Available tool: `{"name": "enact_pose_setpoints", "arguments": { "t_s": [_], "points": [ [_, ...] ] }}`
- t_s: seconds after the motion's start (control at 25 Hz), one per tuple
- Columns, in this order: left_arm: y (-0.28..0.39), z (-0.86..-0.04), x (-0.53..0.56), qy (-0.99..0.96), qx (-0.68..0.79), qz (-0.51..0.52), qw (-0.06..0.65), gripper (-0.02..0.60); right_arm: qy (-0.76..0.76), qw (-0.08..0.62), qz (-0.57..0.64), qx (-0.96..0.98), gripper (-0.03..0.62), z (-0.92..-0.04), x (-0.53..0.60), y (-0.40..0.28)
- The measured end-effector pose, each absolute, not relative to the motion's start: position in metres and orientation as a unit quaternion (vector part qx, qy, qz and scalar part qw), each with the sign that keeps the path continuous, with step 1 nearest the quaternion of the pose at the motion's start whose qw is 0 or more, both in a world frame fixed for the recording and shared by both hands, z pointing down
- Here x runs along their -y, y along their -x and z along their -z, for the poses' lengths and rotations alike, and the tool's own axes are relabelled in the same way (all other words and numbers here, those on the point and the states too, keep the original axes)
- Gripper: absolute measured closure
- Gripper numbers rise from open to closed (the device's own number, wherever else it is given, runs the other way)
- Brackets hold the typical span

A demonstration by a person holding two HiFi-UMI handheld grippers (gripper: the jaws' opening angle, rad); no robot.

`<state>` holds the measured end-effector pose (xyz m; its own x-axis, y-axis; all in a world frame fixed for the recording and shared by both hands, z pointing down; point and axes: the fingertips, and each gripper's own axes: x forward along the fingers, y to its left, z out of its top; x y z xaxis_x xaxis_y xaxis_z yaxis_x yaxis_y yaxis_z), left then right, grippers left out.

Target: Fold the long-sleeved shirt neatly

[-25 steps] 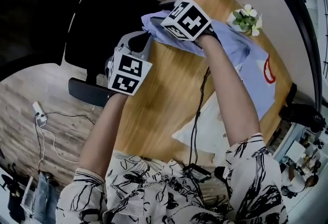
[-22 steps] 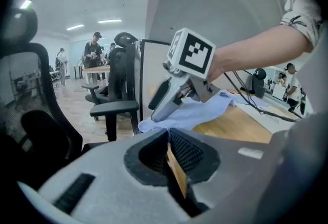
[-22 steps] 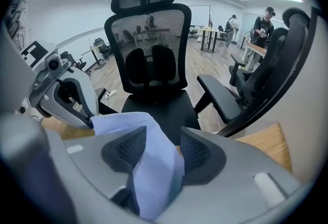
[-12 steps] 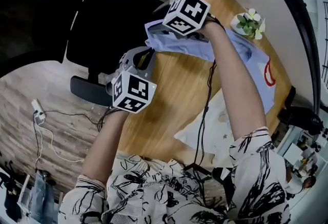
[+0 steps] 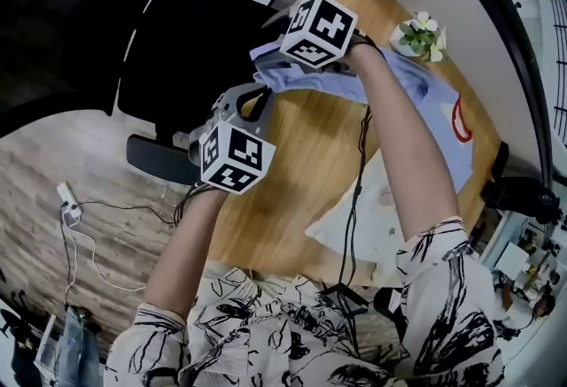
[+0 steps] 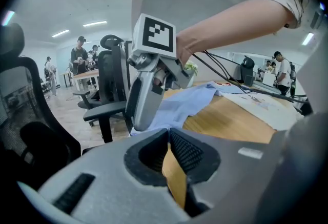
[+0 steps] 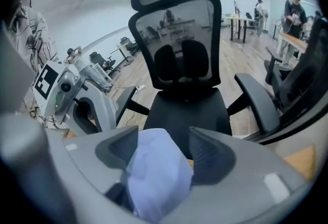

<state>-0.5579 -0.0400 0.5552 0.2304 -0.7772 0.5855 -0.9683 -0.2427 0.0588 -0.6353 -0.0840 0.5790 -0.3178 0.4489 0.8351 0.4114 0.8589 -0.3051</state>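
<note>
Laid lengthwise, left to right, along the far side of the worktop (image 5: 292,190): the long-sleeved shirt (image 5: 425,102). Bunched at its left end between the just-opening fingers of the right gripper (image 7: 166,154), loose round it. Clenched empty just nearer: left gripper (image 6: 169,148).

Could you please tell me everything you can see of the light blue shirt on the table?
The shirt is light blue, soft-looking cloth with a red print toward one end. It lies wrinkled along one side of the wooden table, its other end bunched at the table's edge by the black chair. That bunch sits between the jaws of the right gripper, which have just been opening; it leans on one pad, clear of the other. The shut left gripper does not touch it.
</note>
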Motion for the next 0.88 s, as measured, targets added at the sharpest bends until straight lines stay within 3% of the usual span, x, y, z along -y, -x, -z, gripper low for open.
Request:
{"name": "enact_pose_setpoints", "arguments": {
  "t_s": [0.04,0.16,0.2,0.32,0.36,0.6,0.88],
  "points": [
    [0.555,-0.556,0.040,-0.757,0.575,-0.229,0.209,0.560,0.280,0.526,-0.019,0.803,0.252,-0.582,0.080,0.633],
    [0.548,-0.561,0.039,-0.760,0.569,-0.243,0.198,0.560,0.320,0.552,-0.042,0.769,0.255,-0.592,0.071,0.626],
    [0.546,-0.561,0.039,-0.761,0.567,-0.246,0.194,0.560,0.330,0.563,-0.051,0.756,0.285,-0.595,0.070,0.623],
    [0.546,-0.562,0.036,-0.760,0.569,-0.248,0.191,0.560,0.340,0.585,-0.055,0.734,0.534,-0.598,0.069,0.620],
    [0.547,-0.561,0.036,-0.760,0.570,-0.247,0.192,0.560,0.339,0.584,-0.051,0.736,0.569,-0.595,0.069,0.623],
    [0.552,-0.538,0.037,-0.759,0.586,-0.191,0.210,0.560,0.292,0.550,-0.005,0.783,0.569,-0.561,0.078,0.629],
    [0.542,-0.446,0.052,-0.744,0.628,-0.091,0.209,0.560,0.168,0.424,0.041,0.889,0.569,-0.446,0.118,0.607]
  ]
}}
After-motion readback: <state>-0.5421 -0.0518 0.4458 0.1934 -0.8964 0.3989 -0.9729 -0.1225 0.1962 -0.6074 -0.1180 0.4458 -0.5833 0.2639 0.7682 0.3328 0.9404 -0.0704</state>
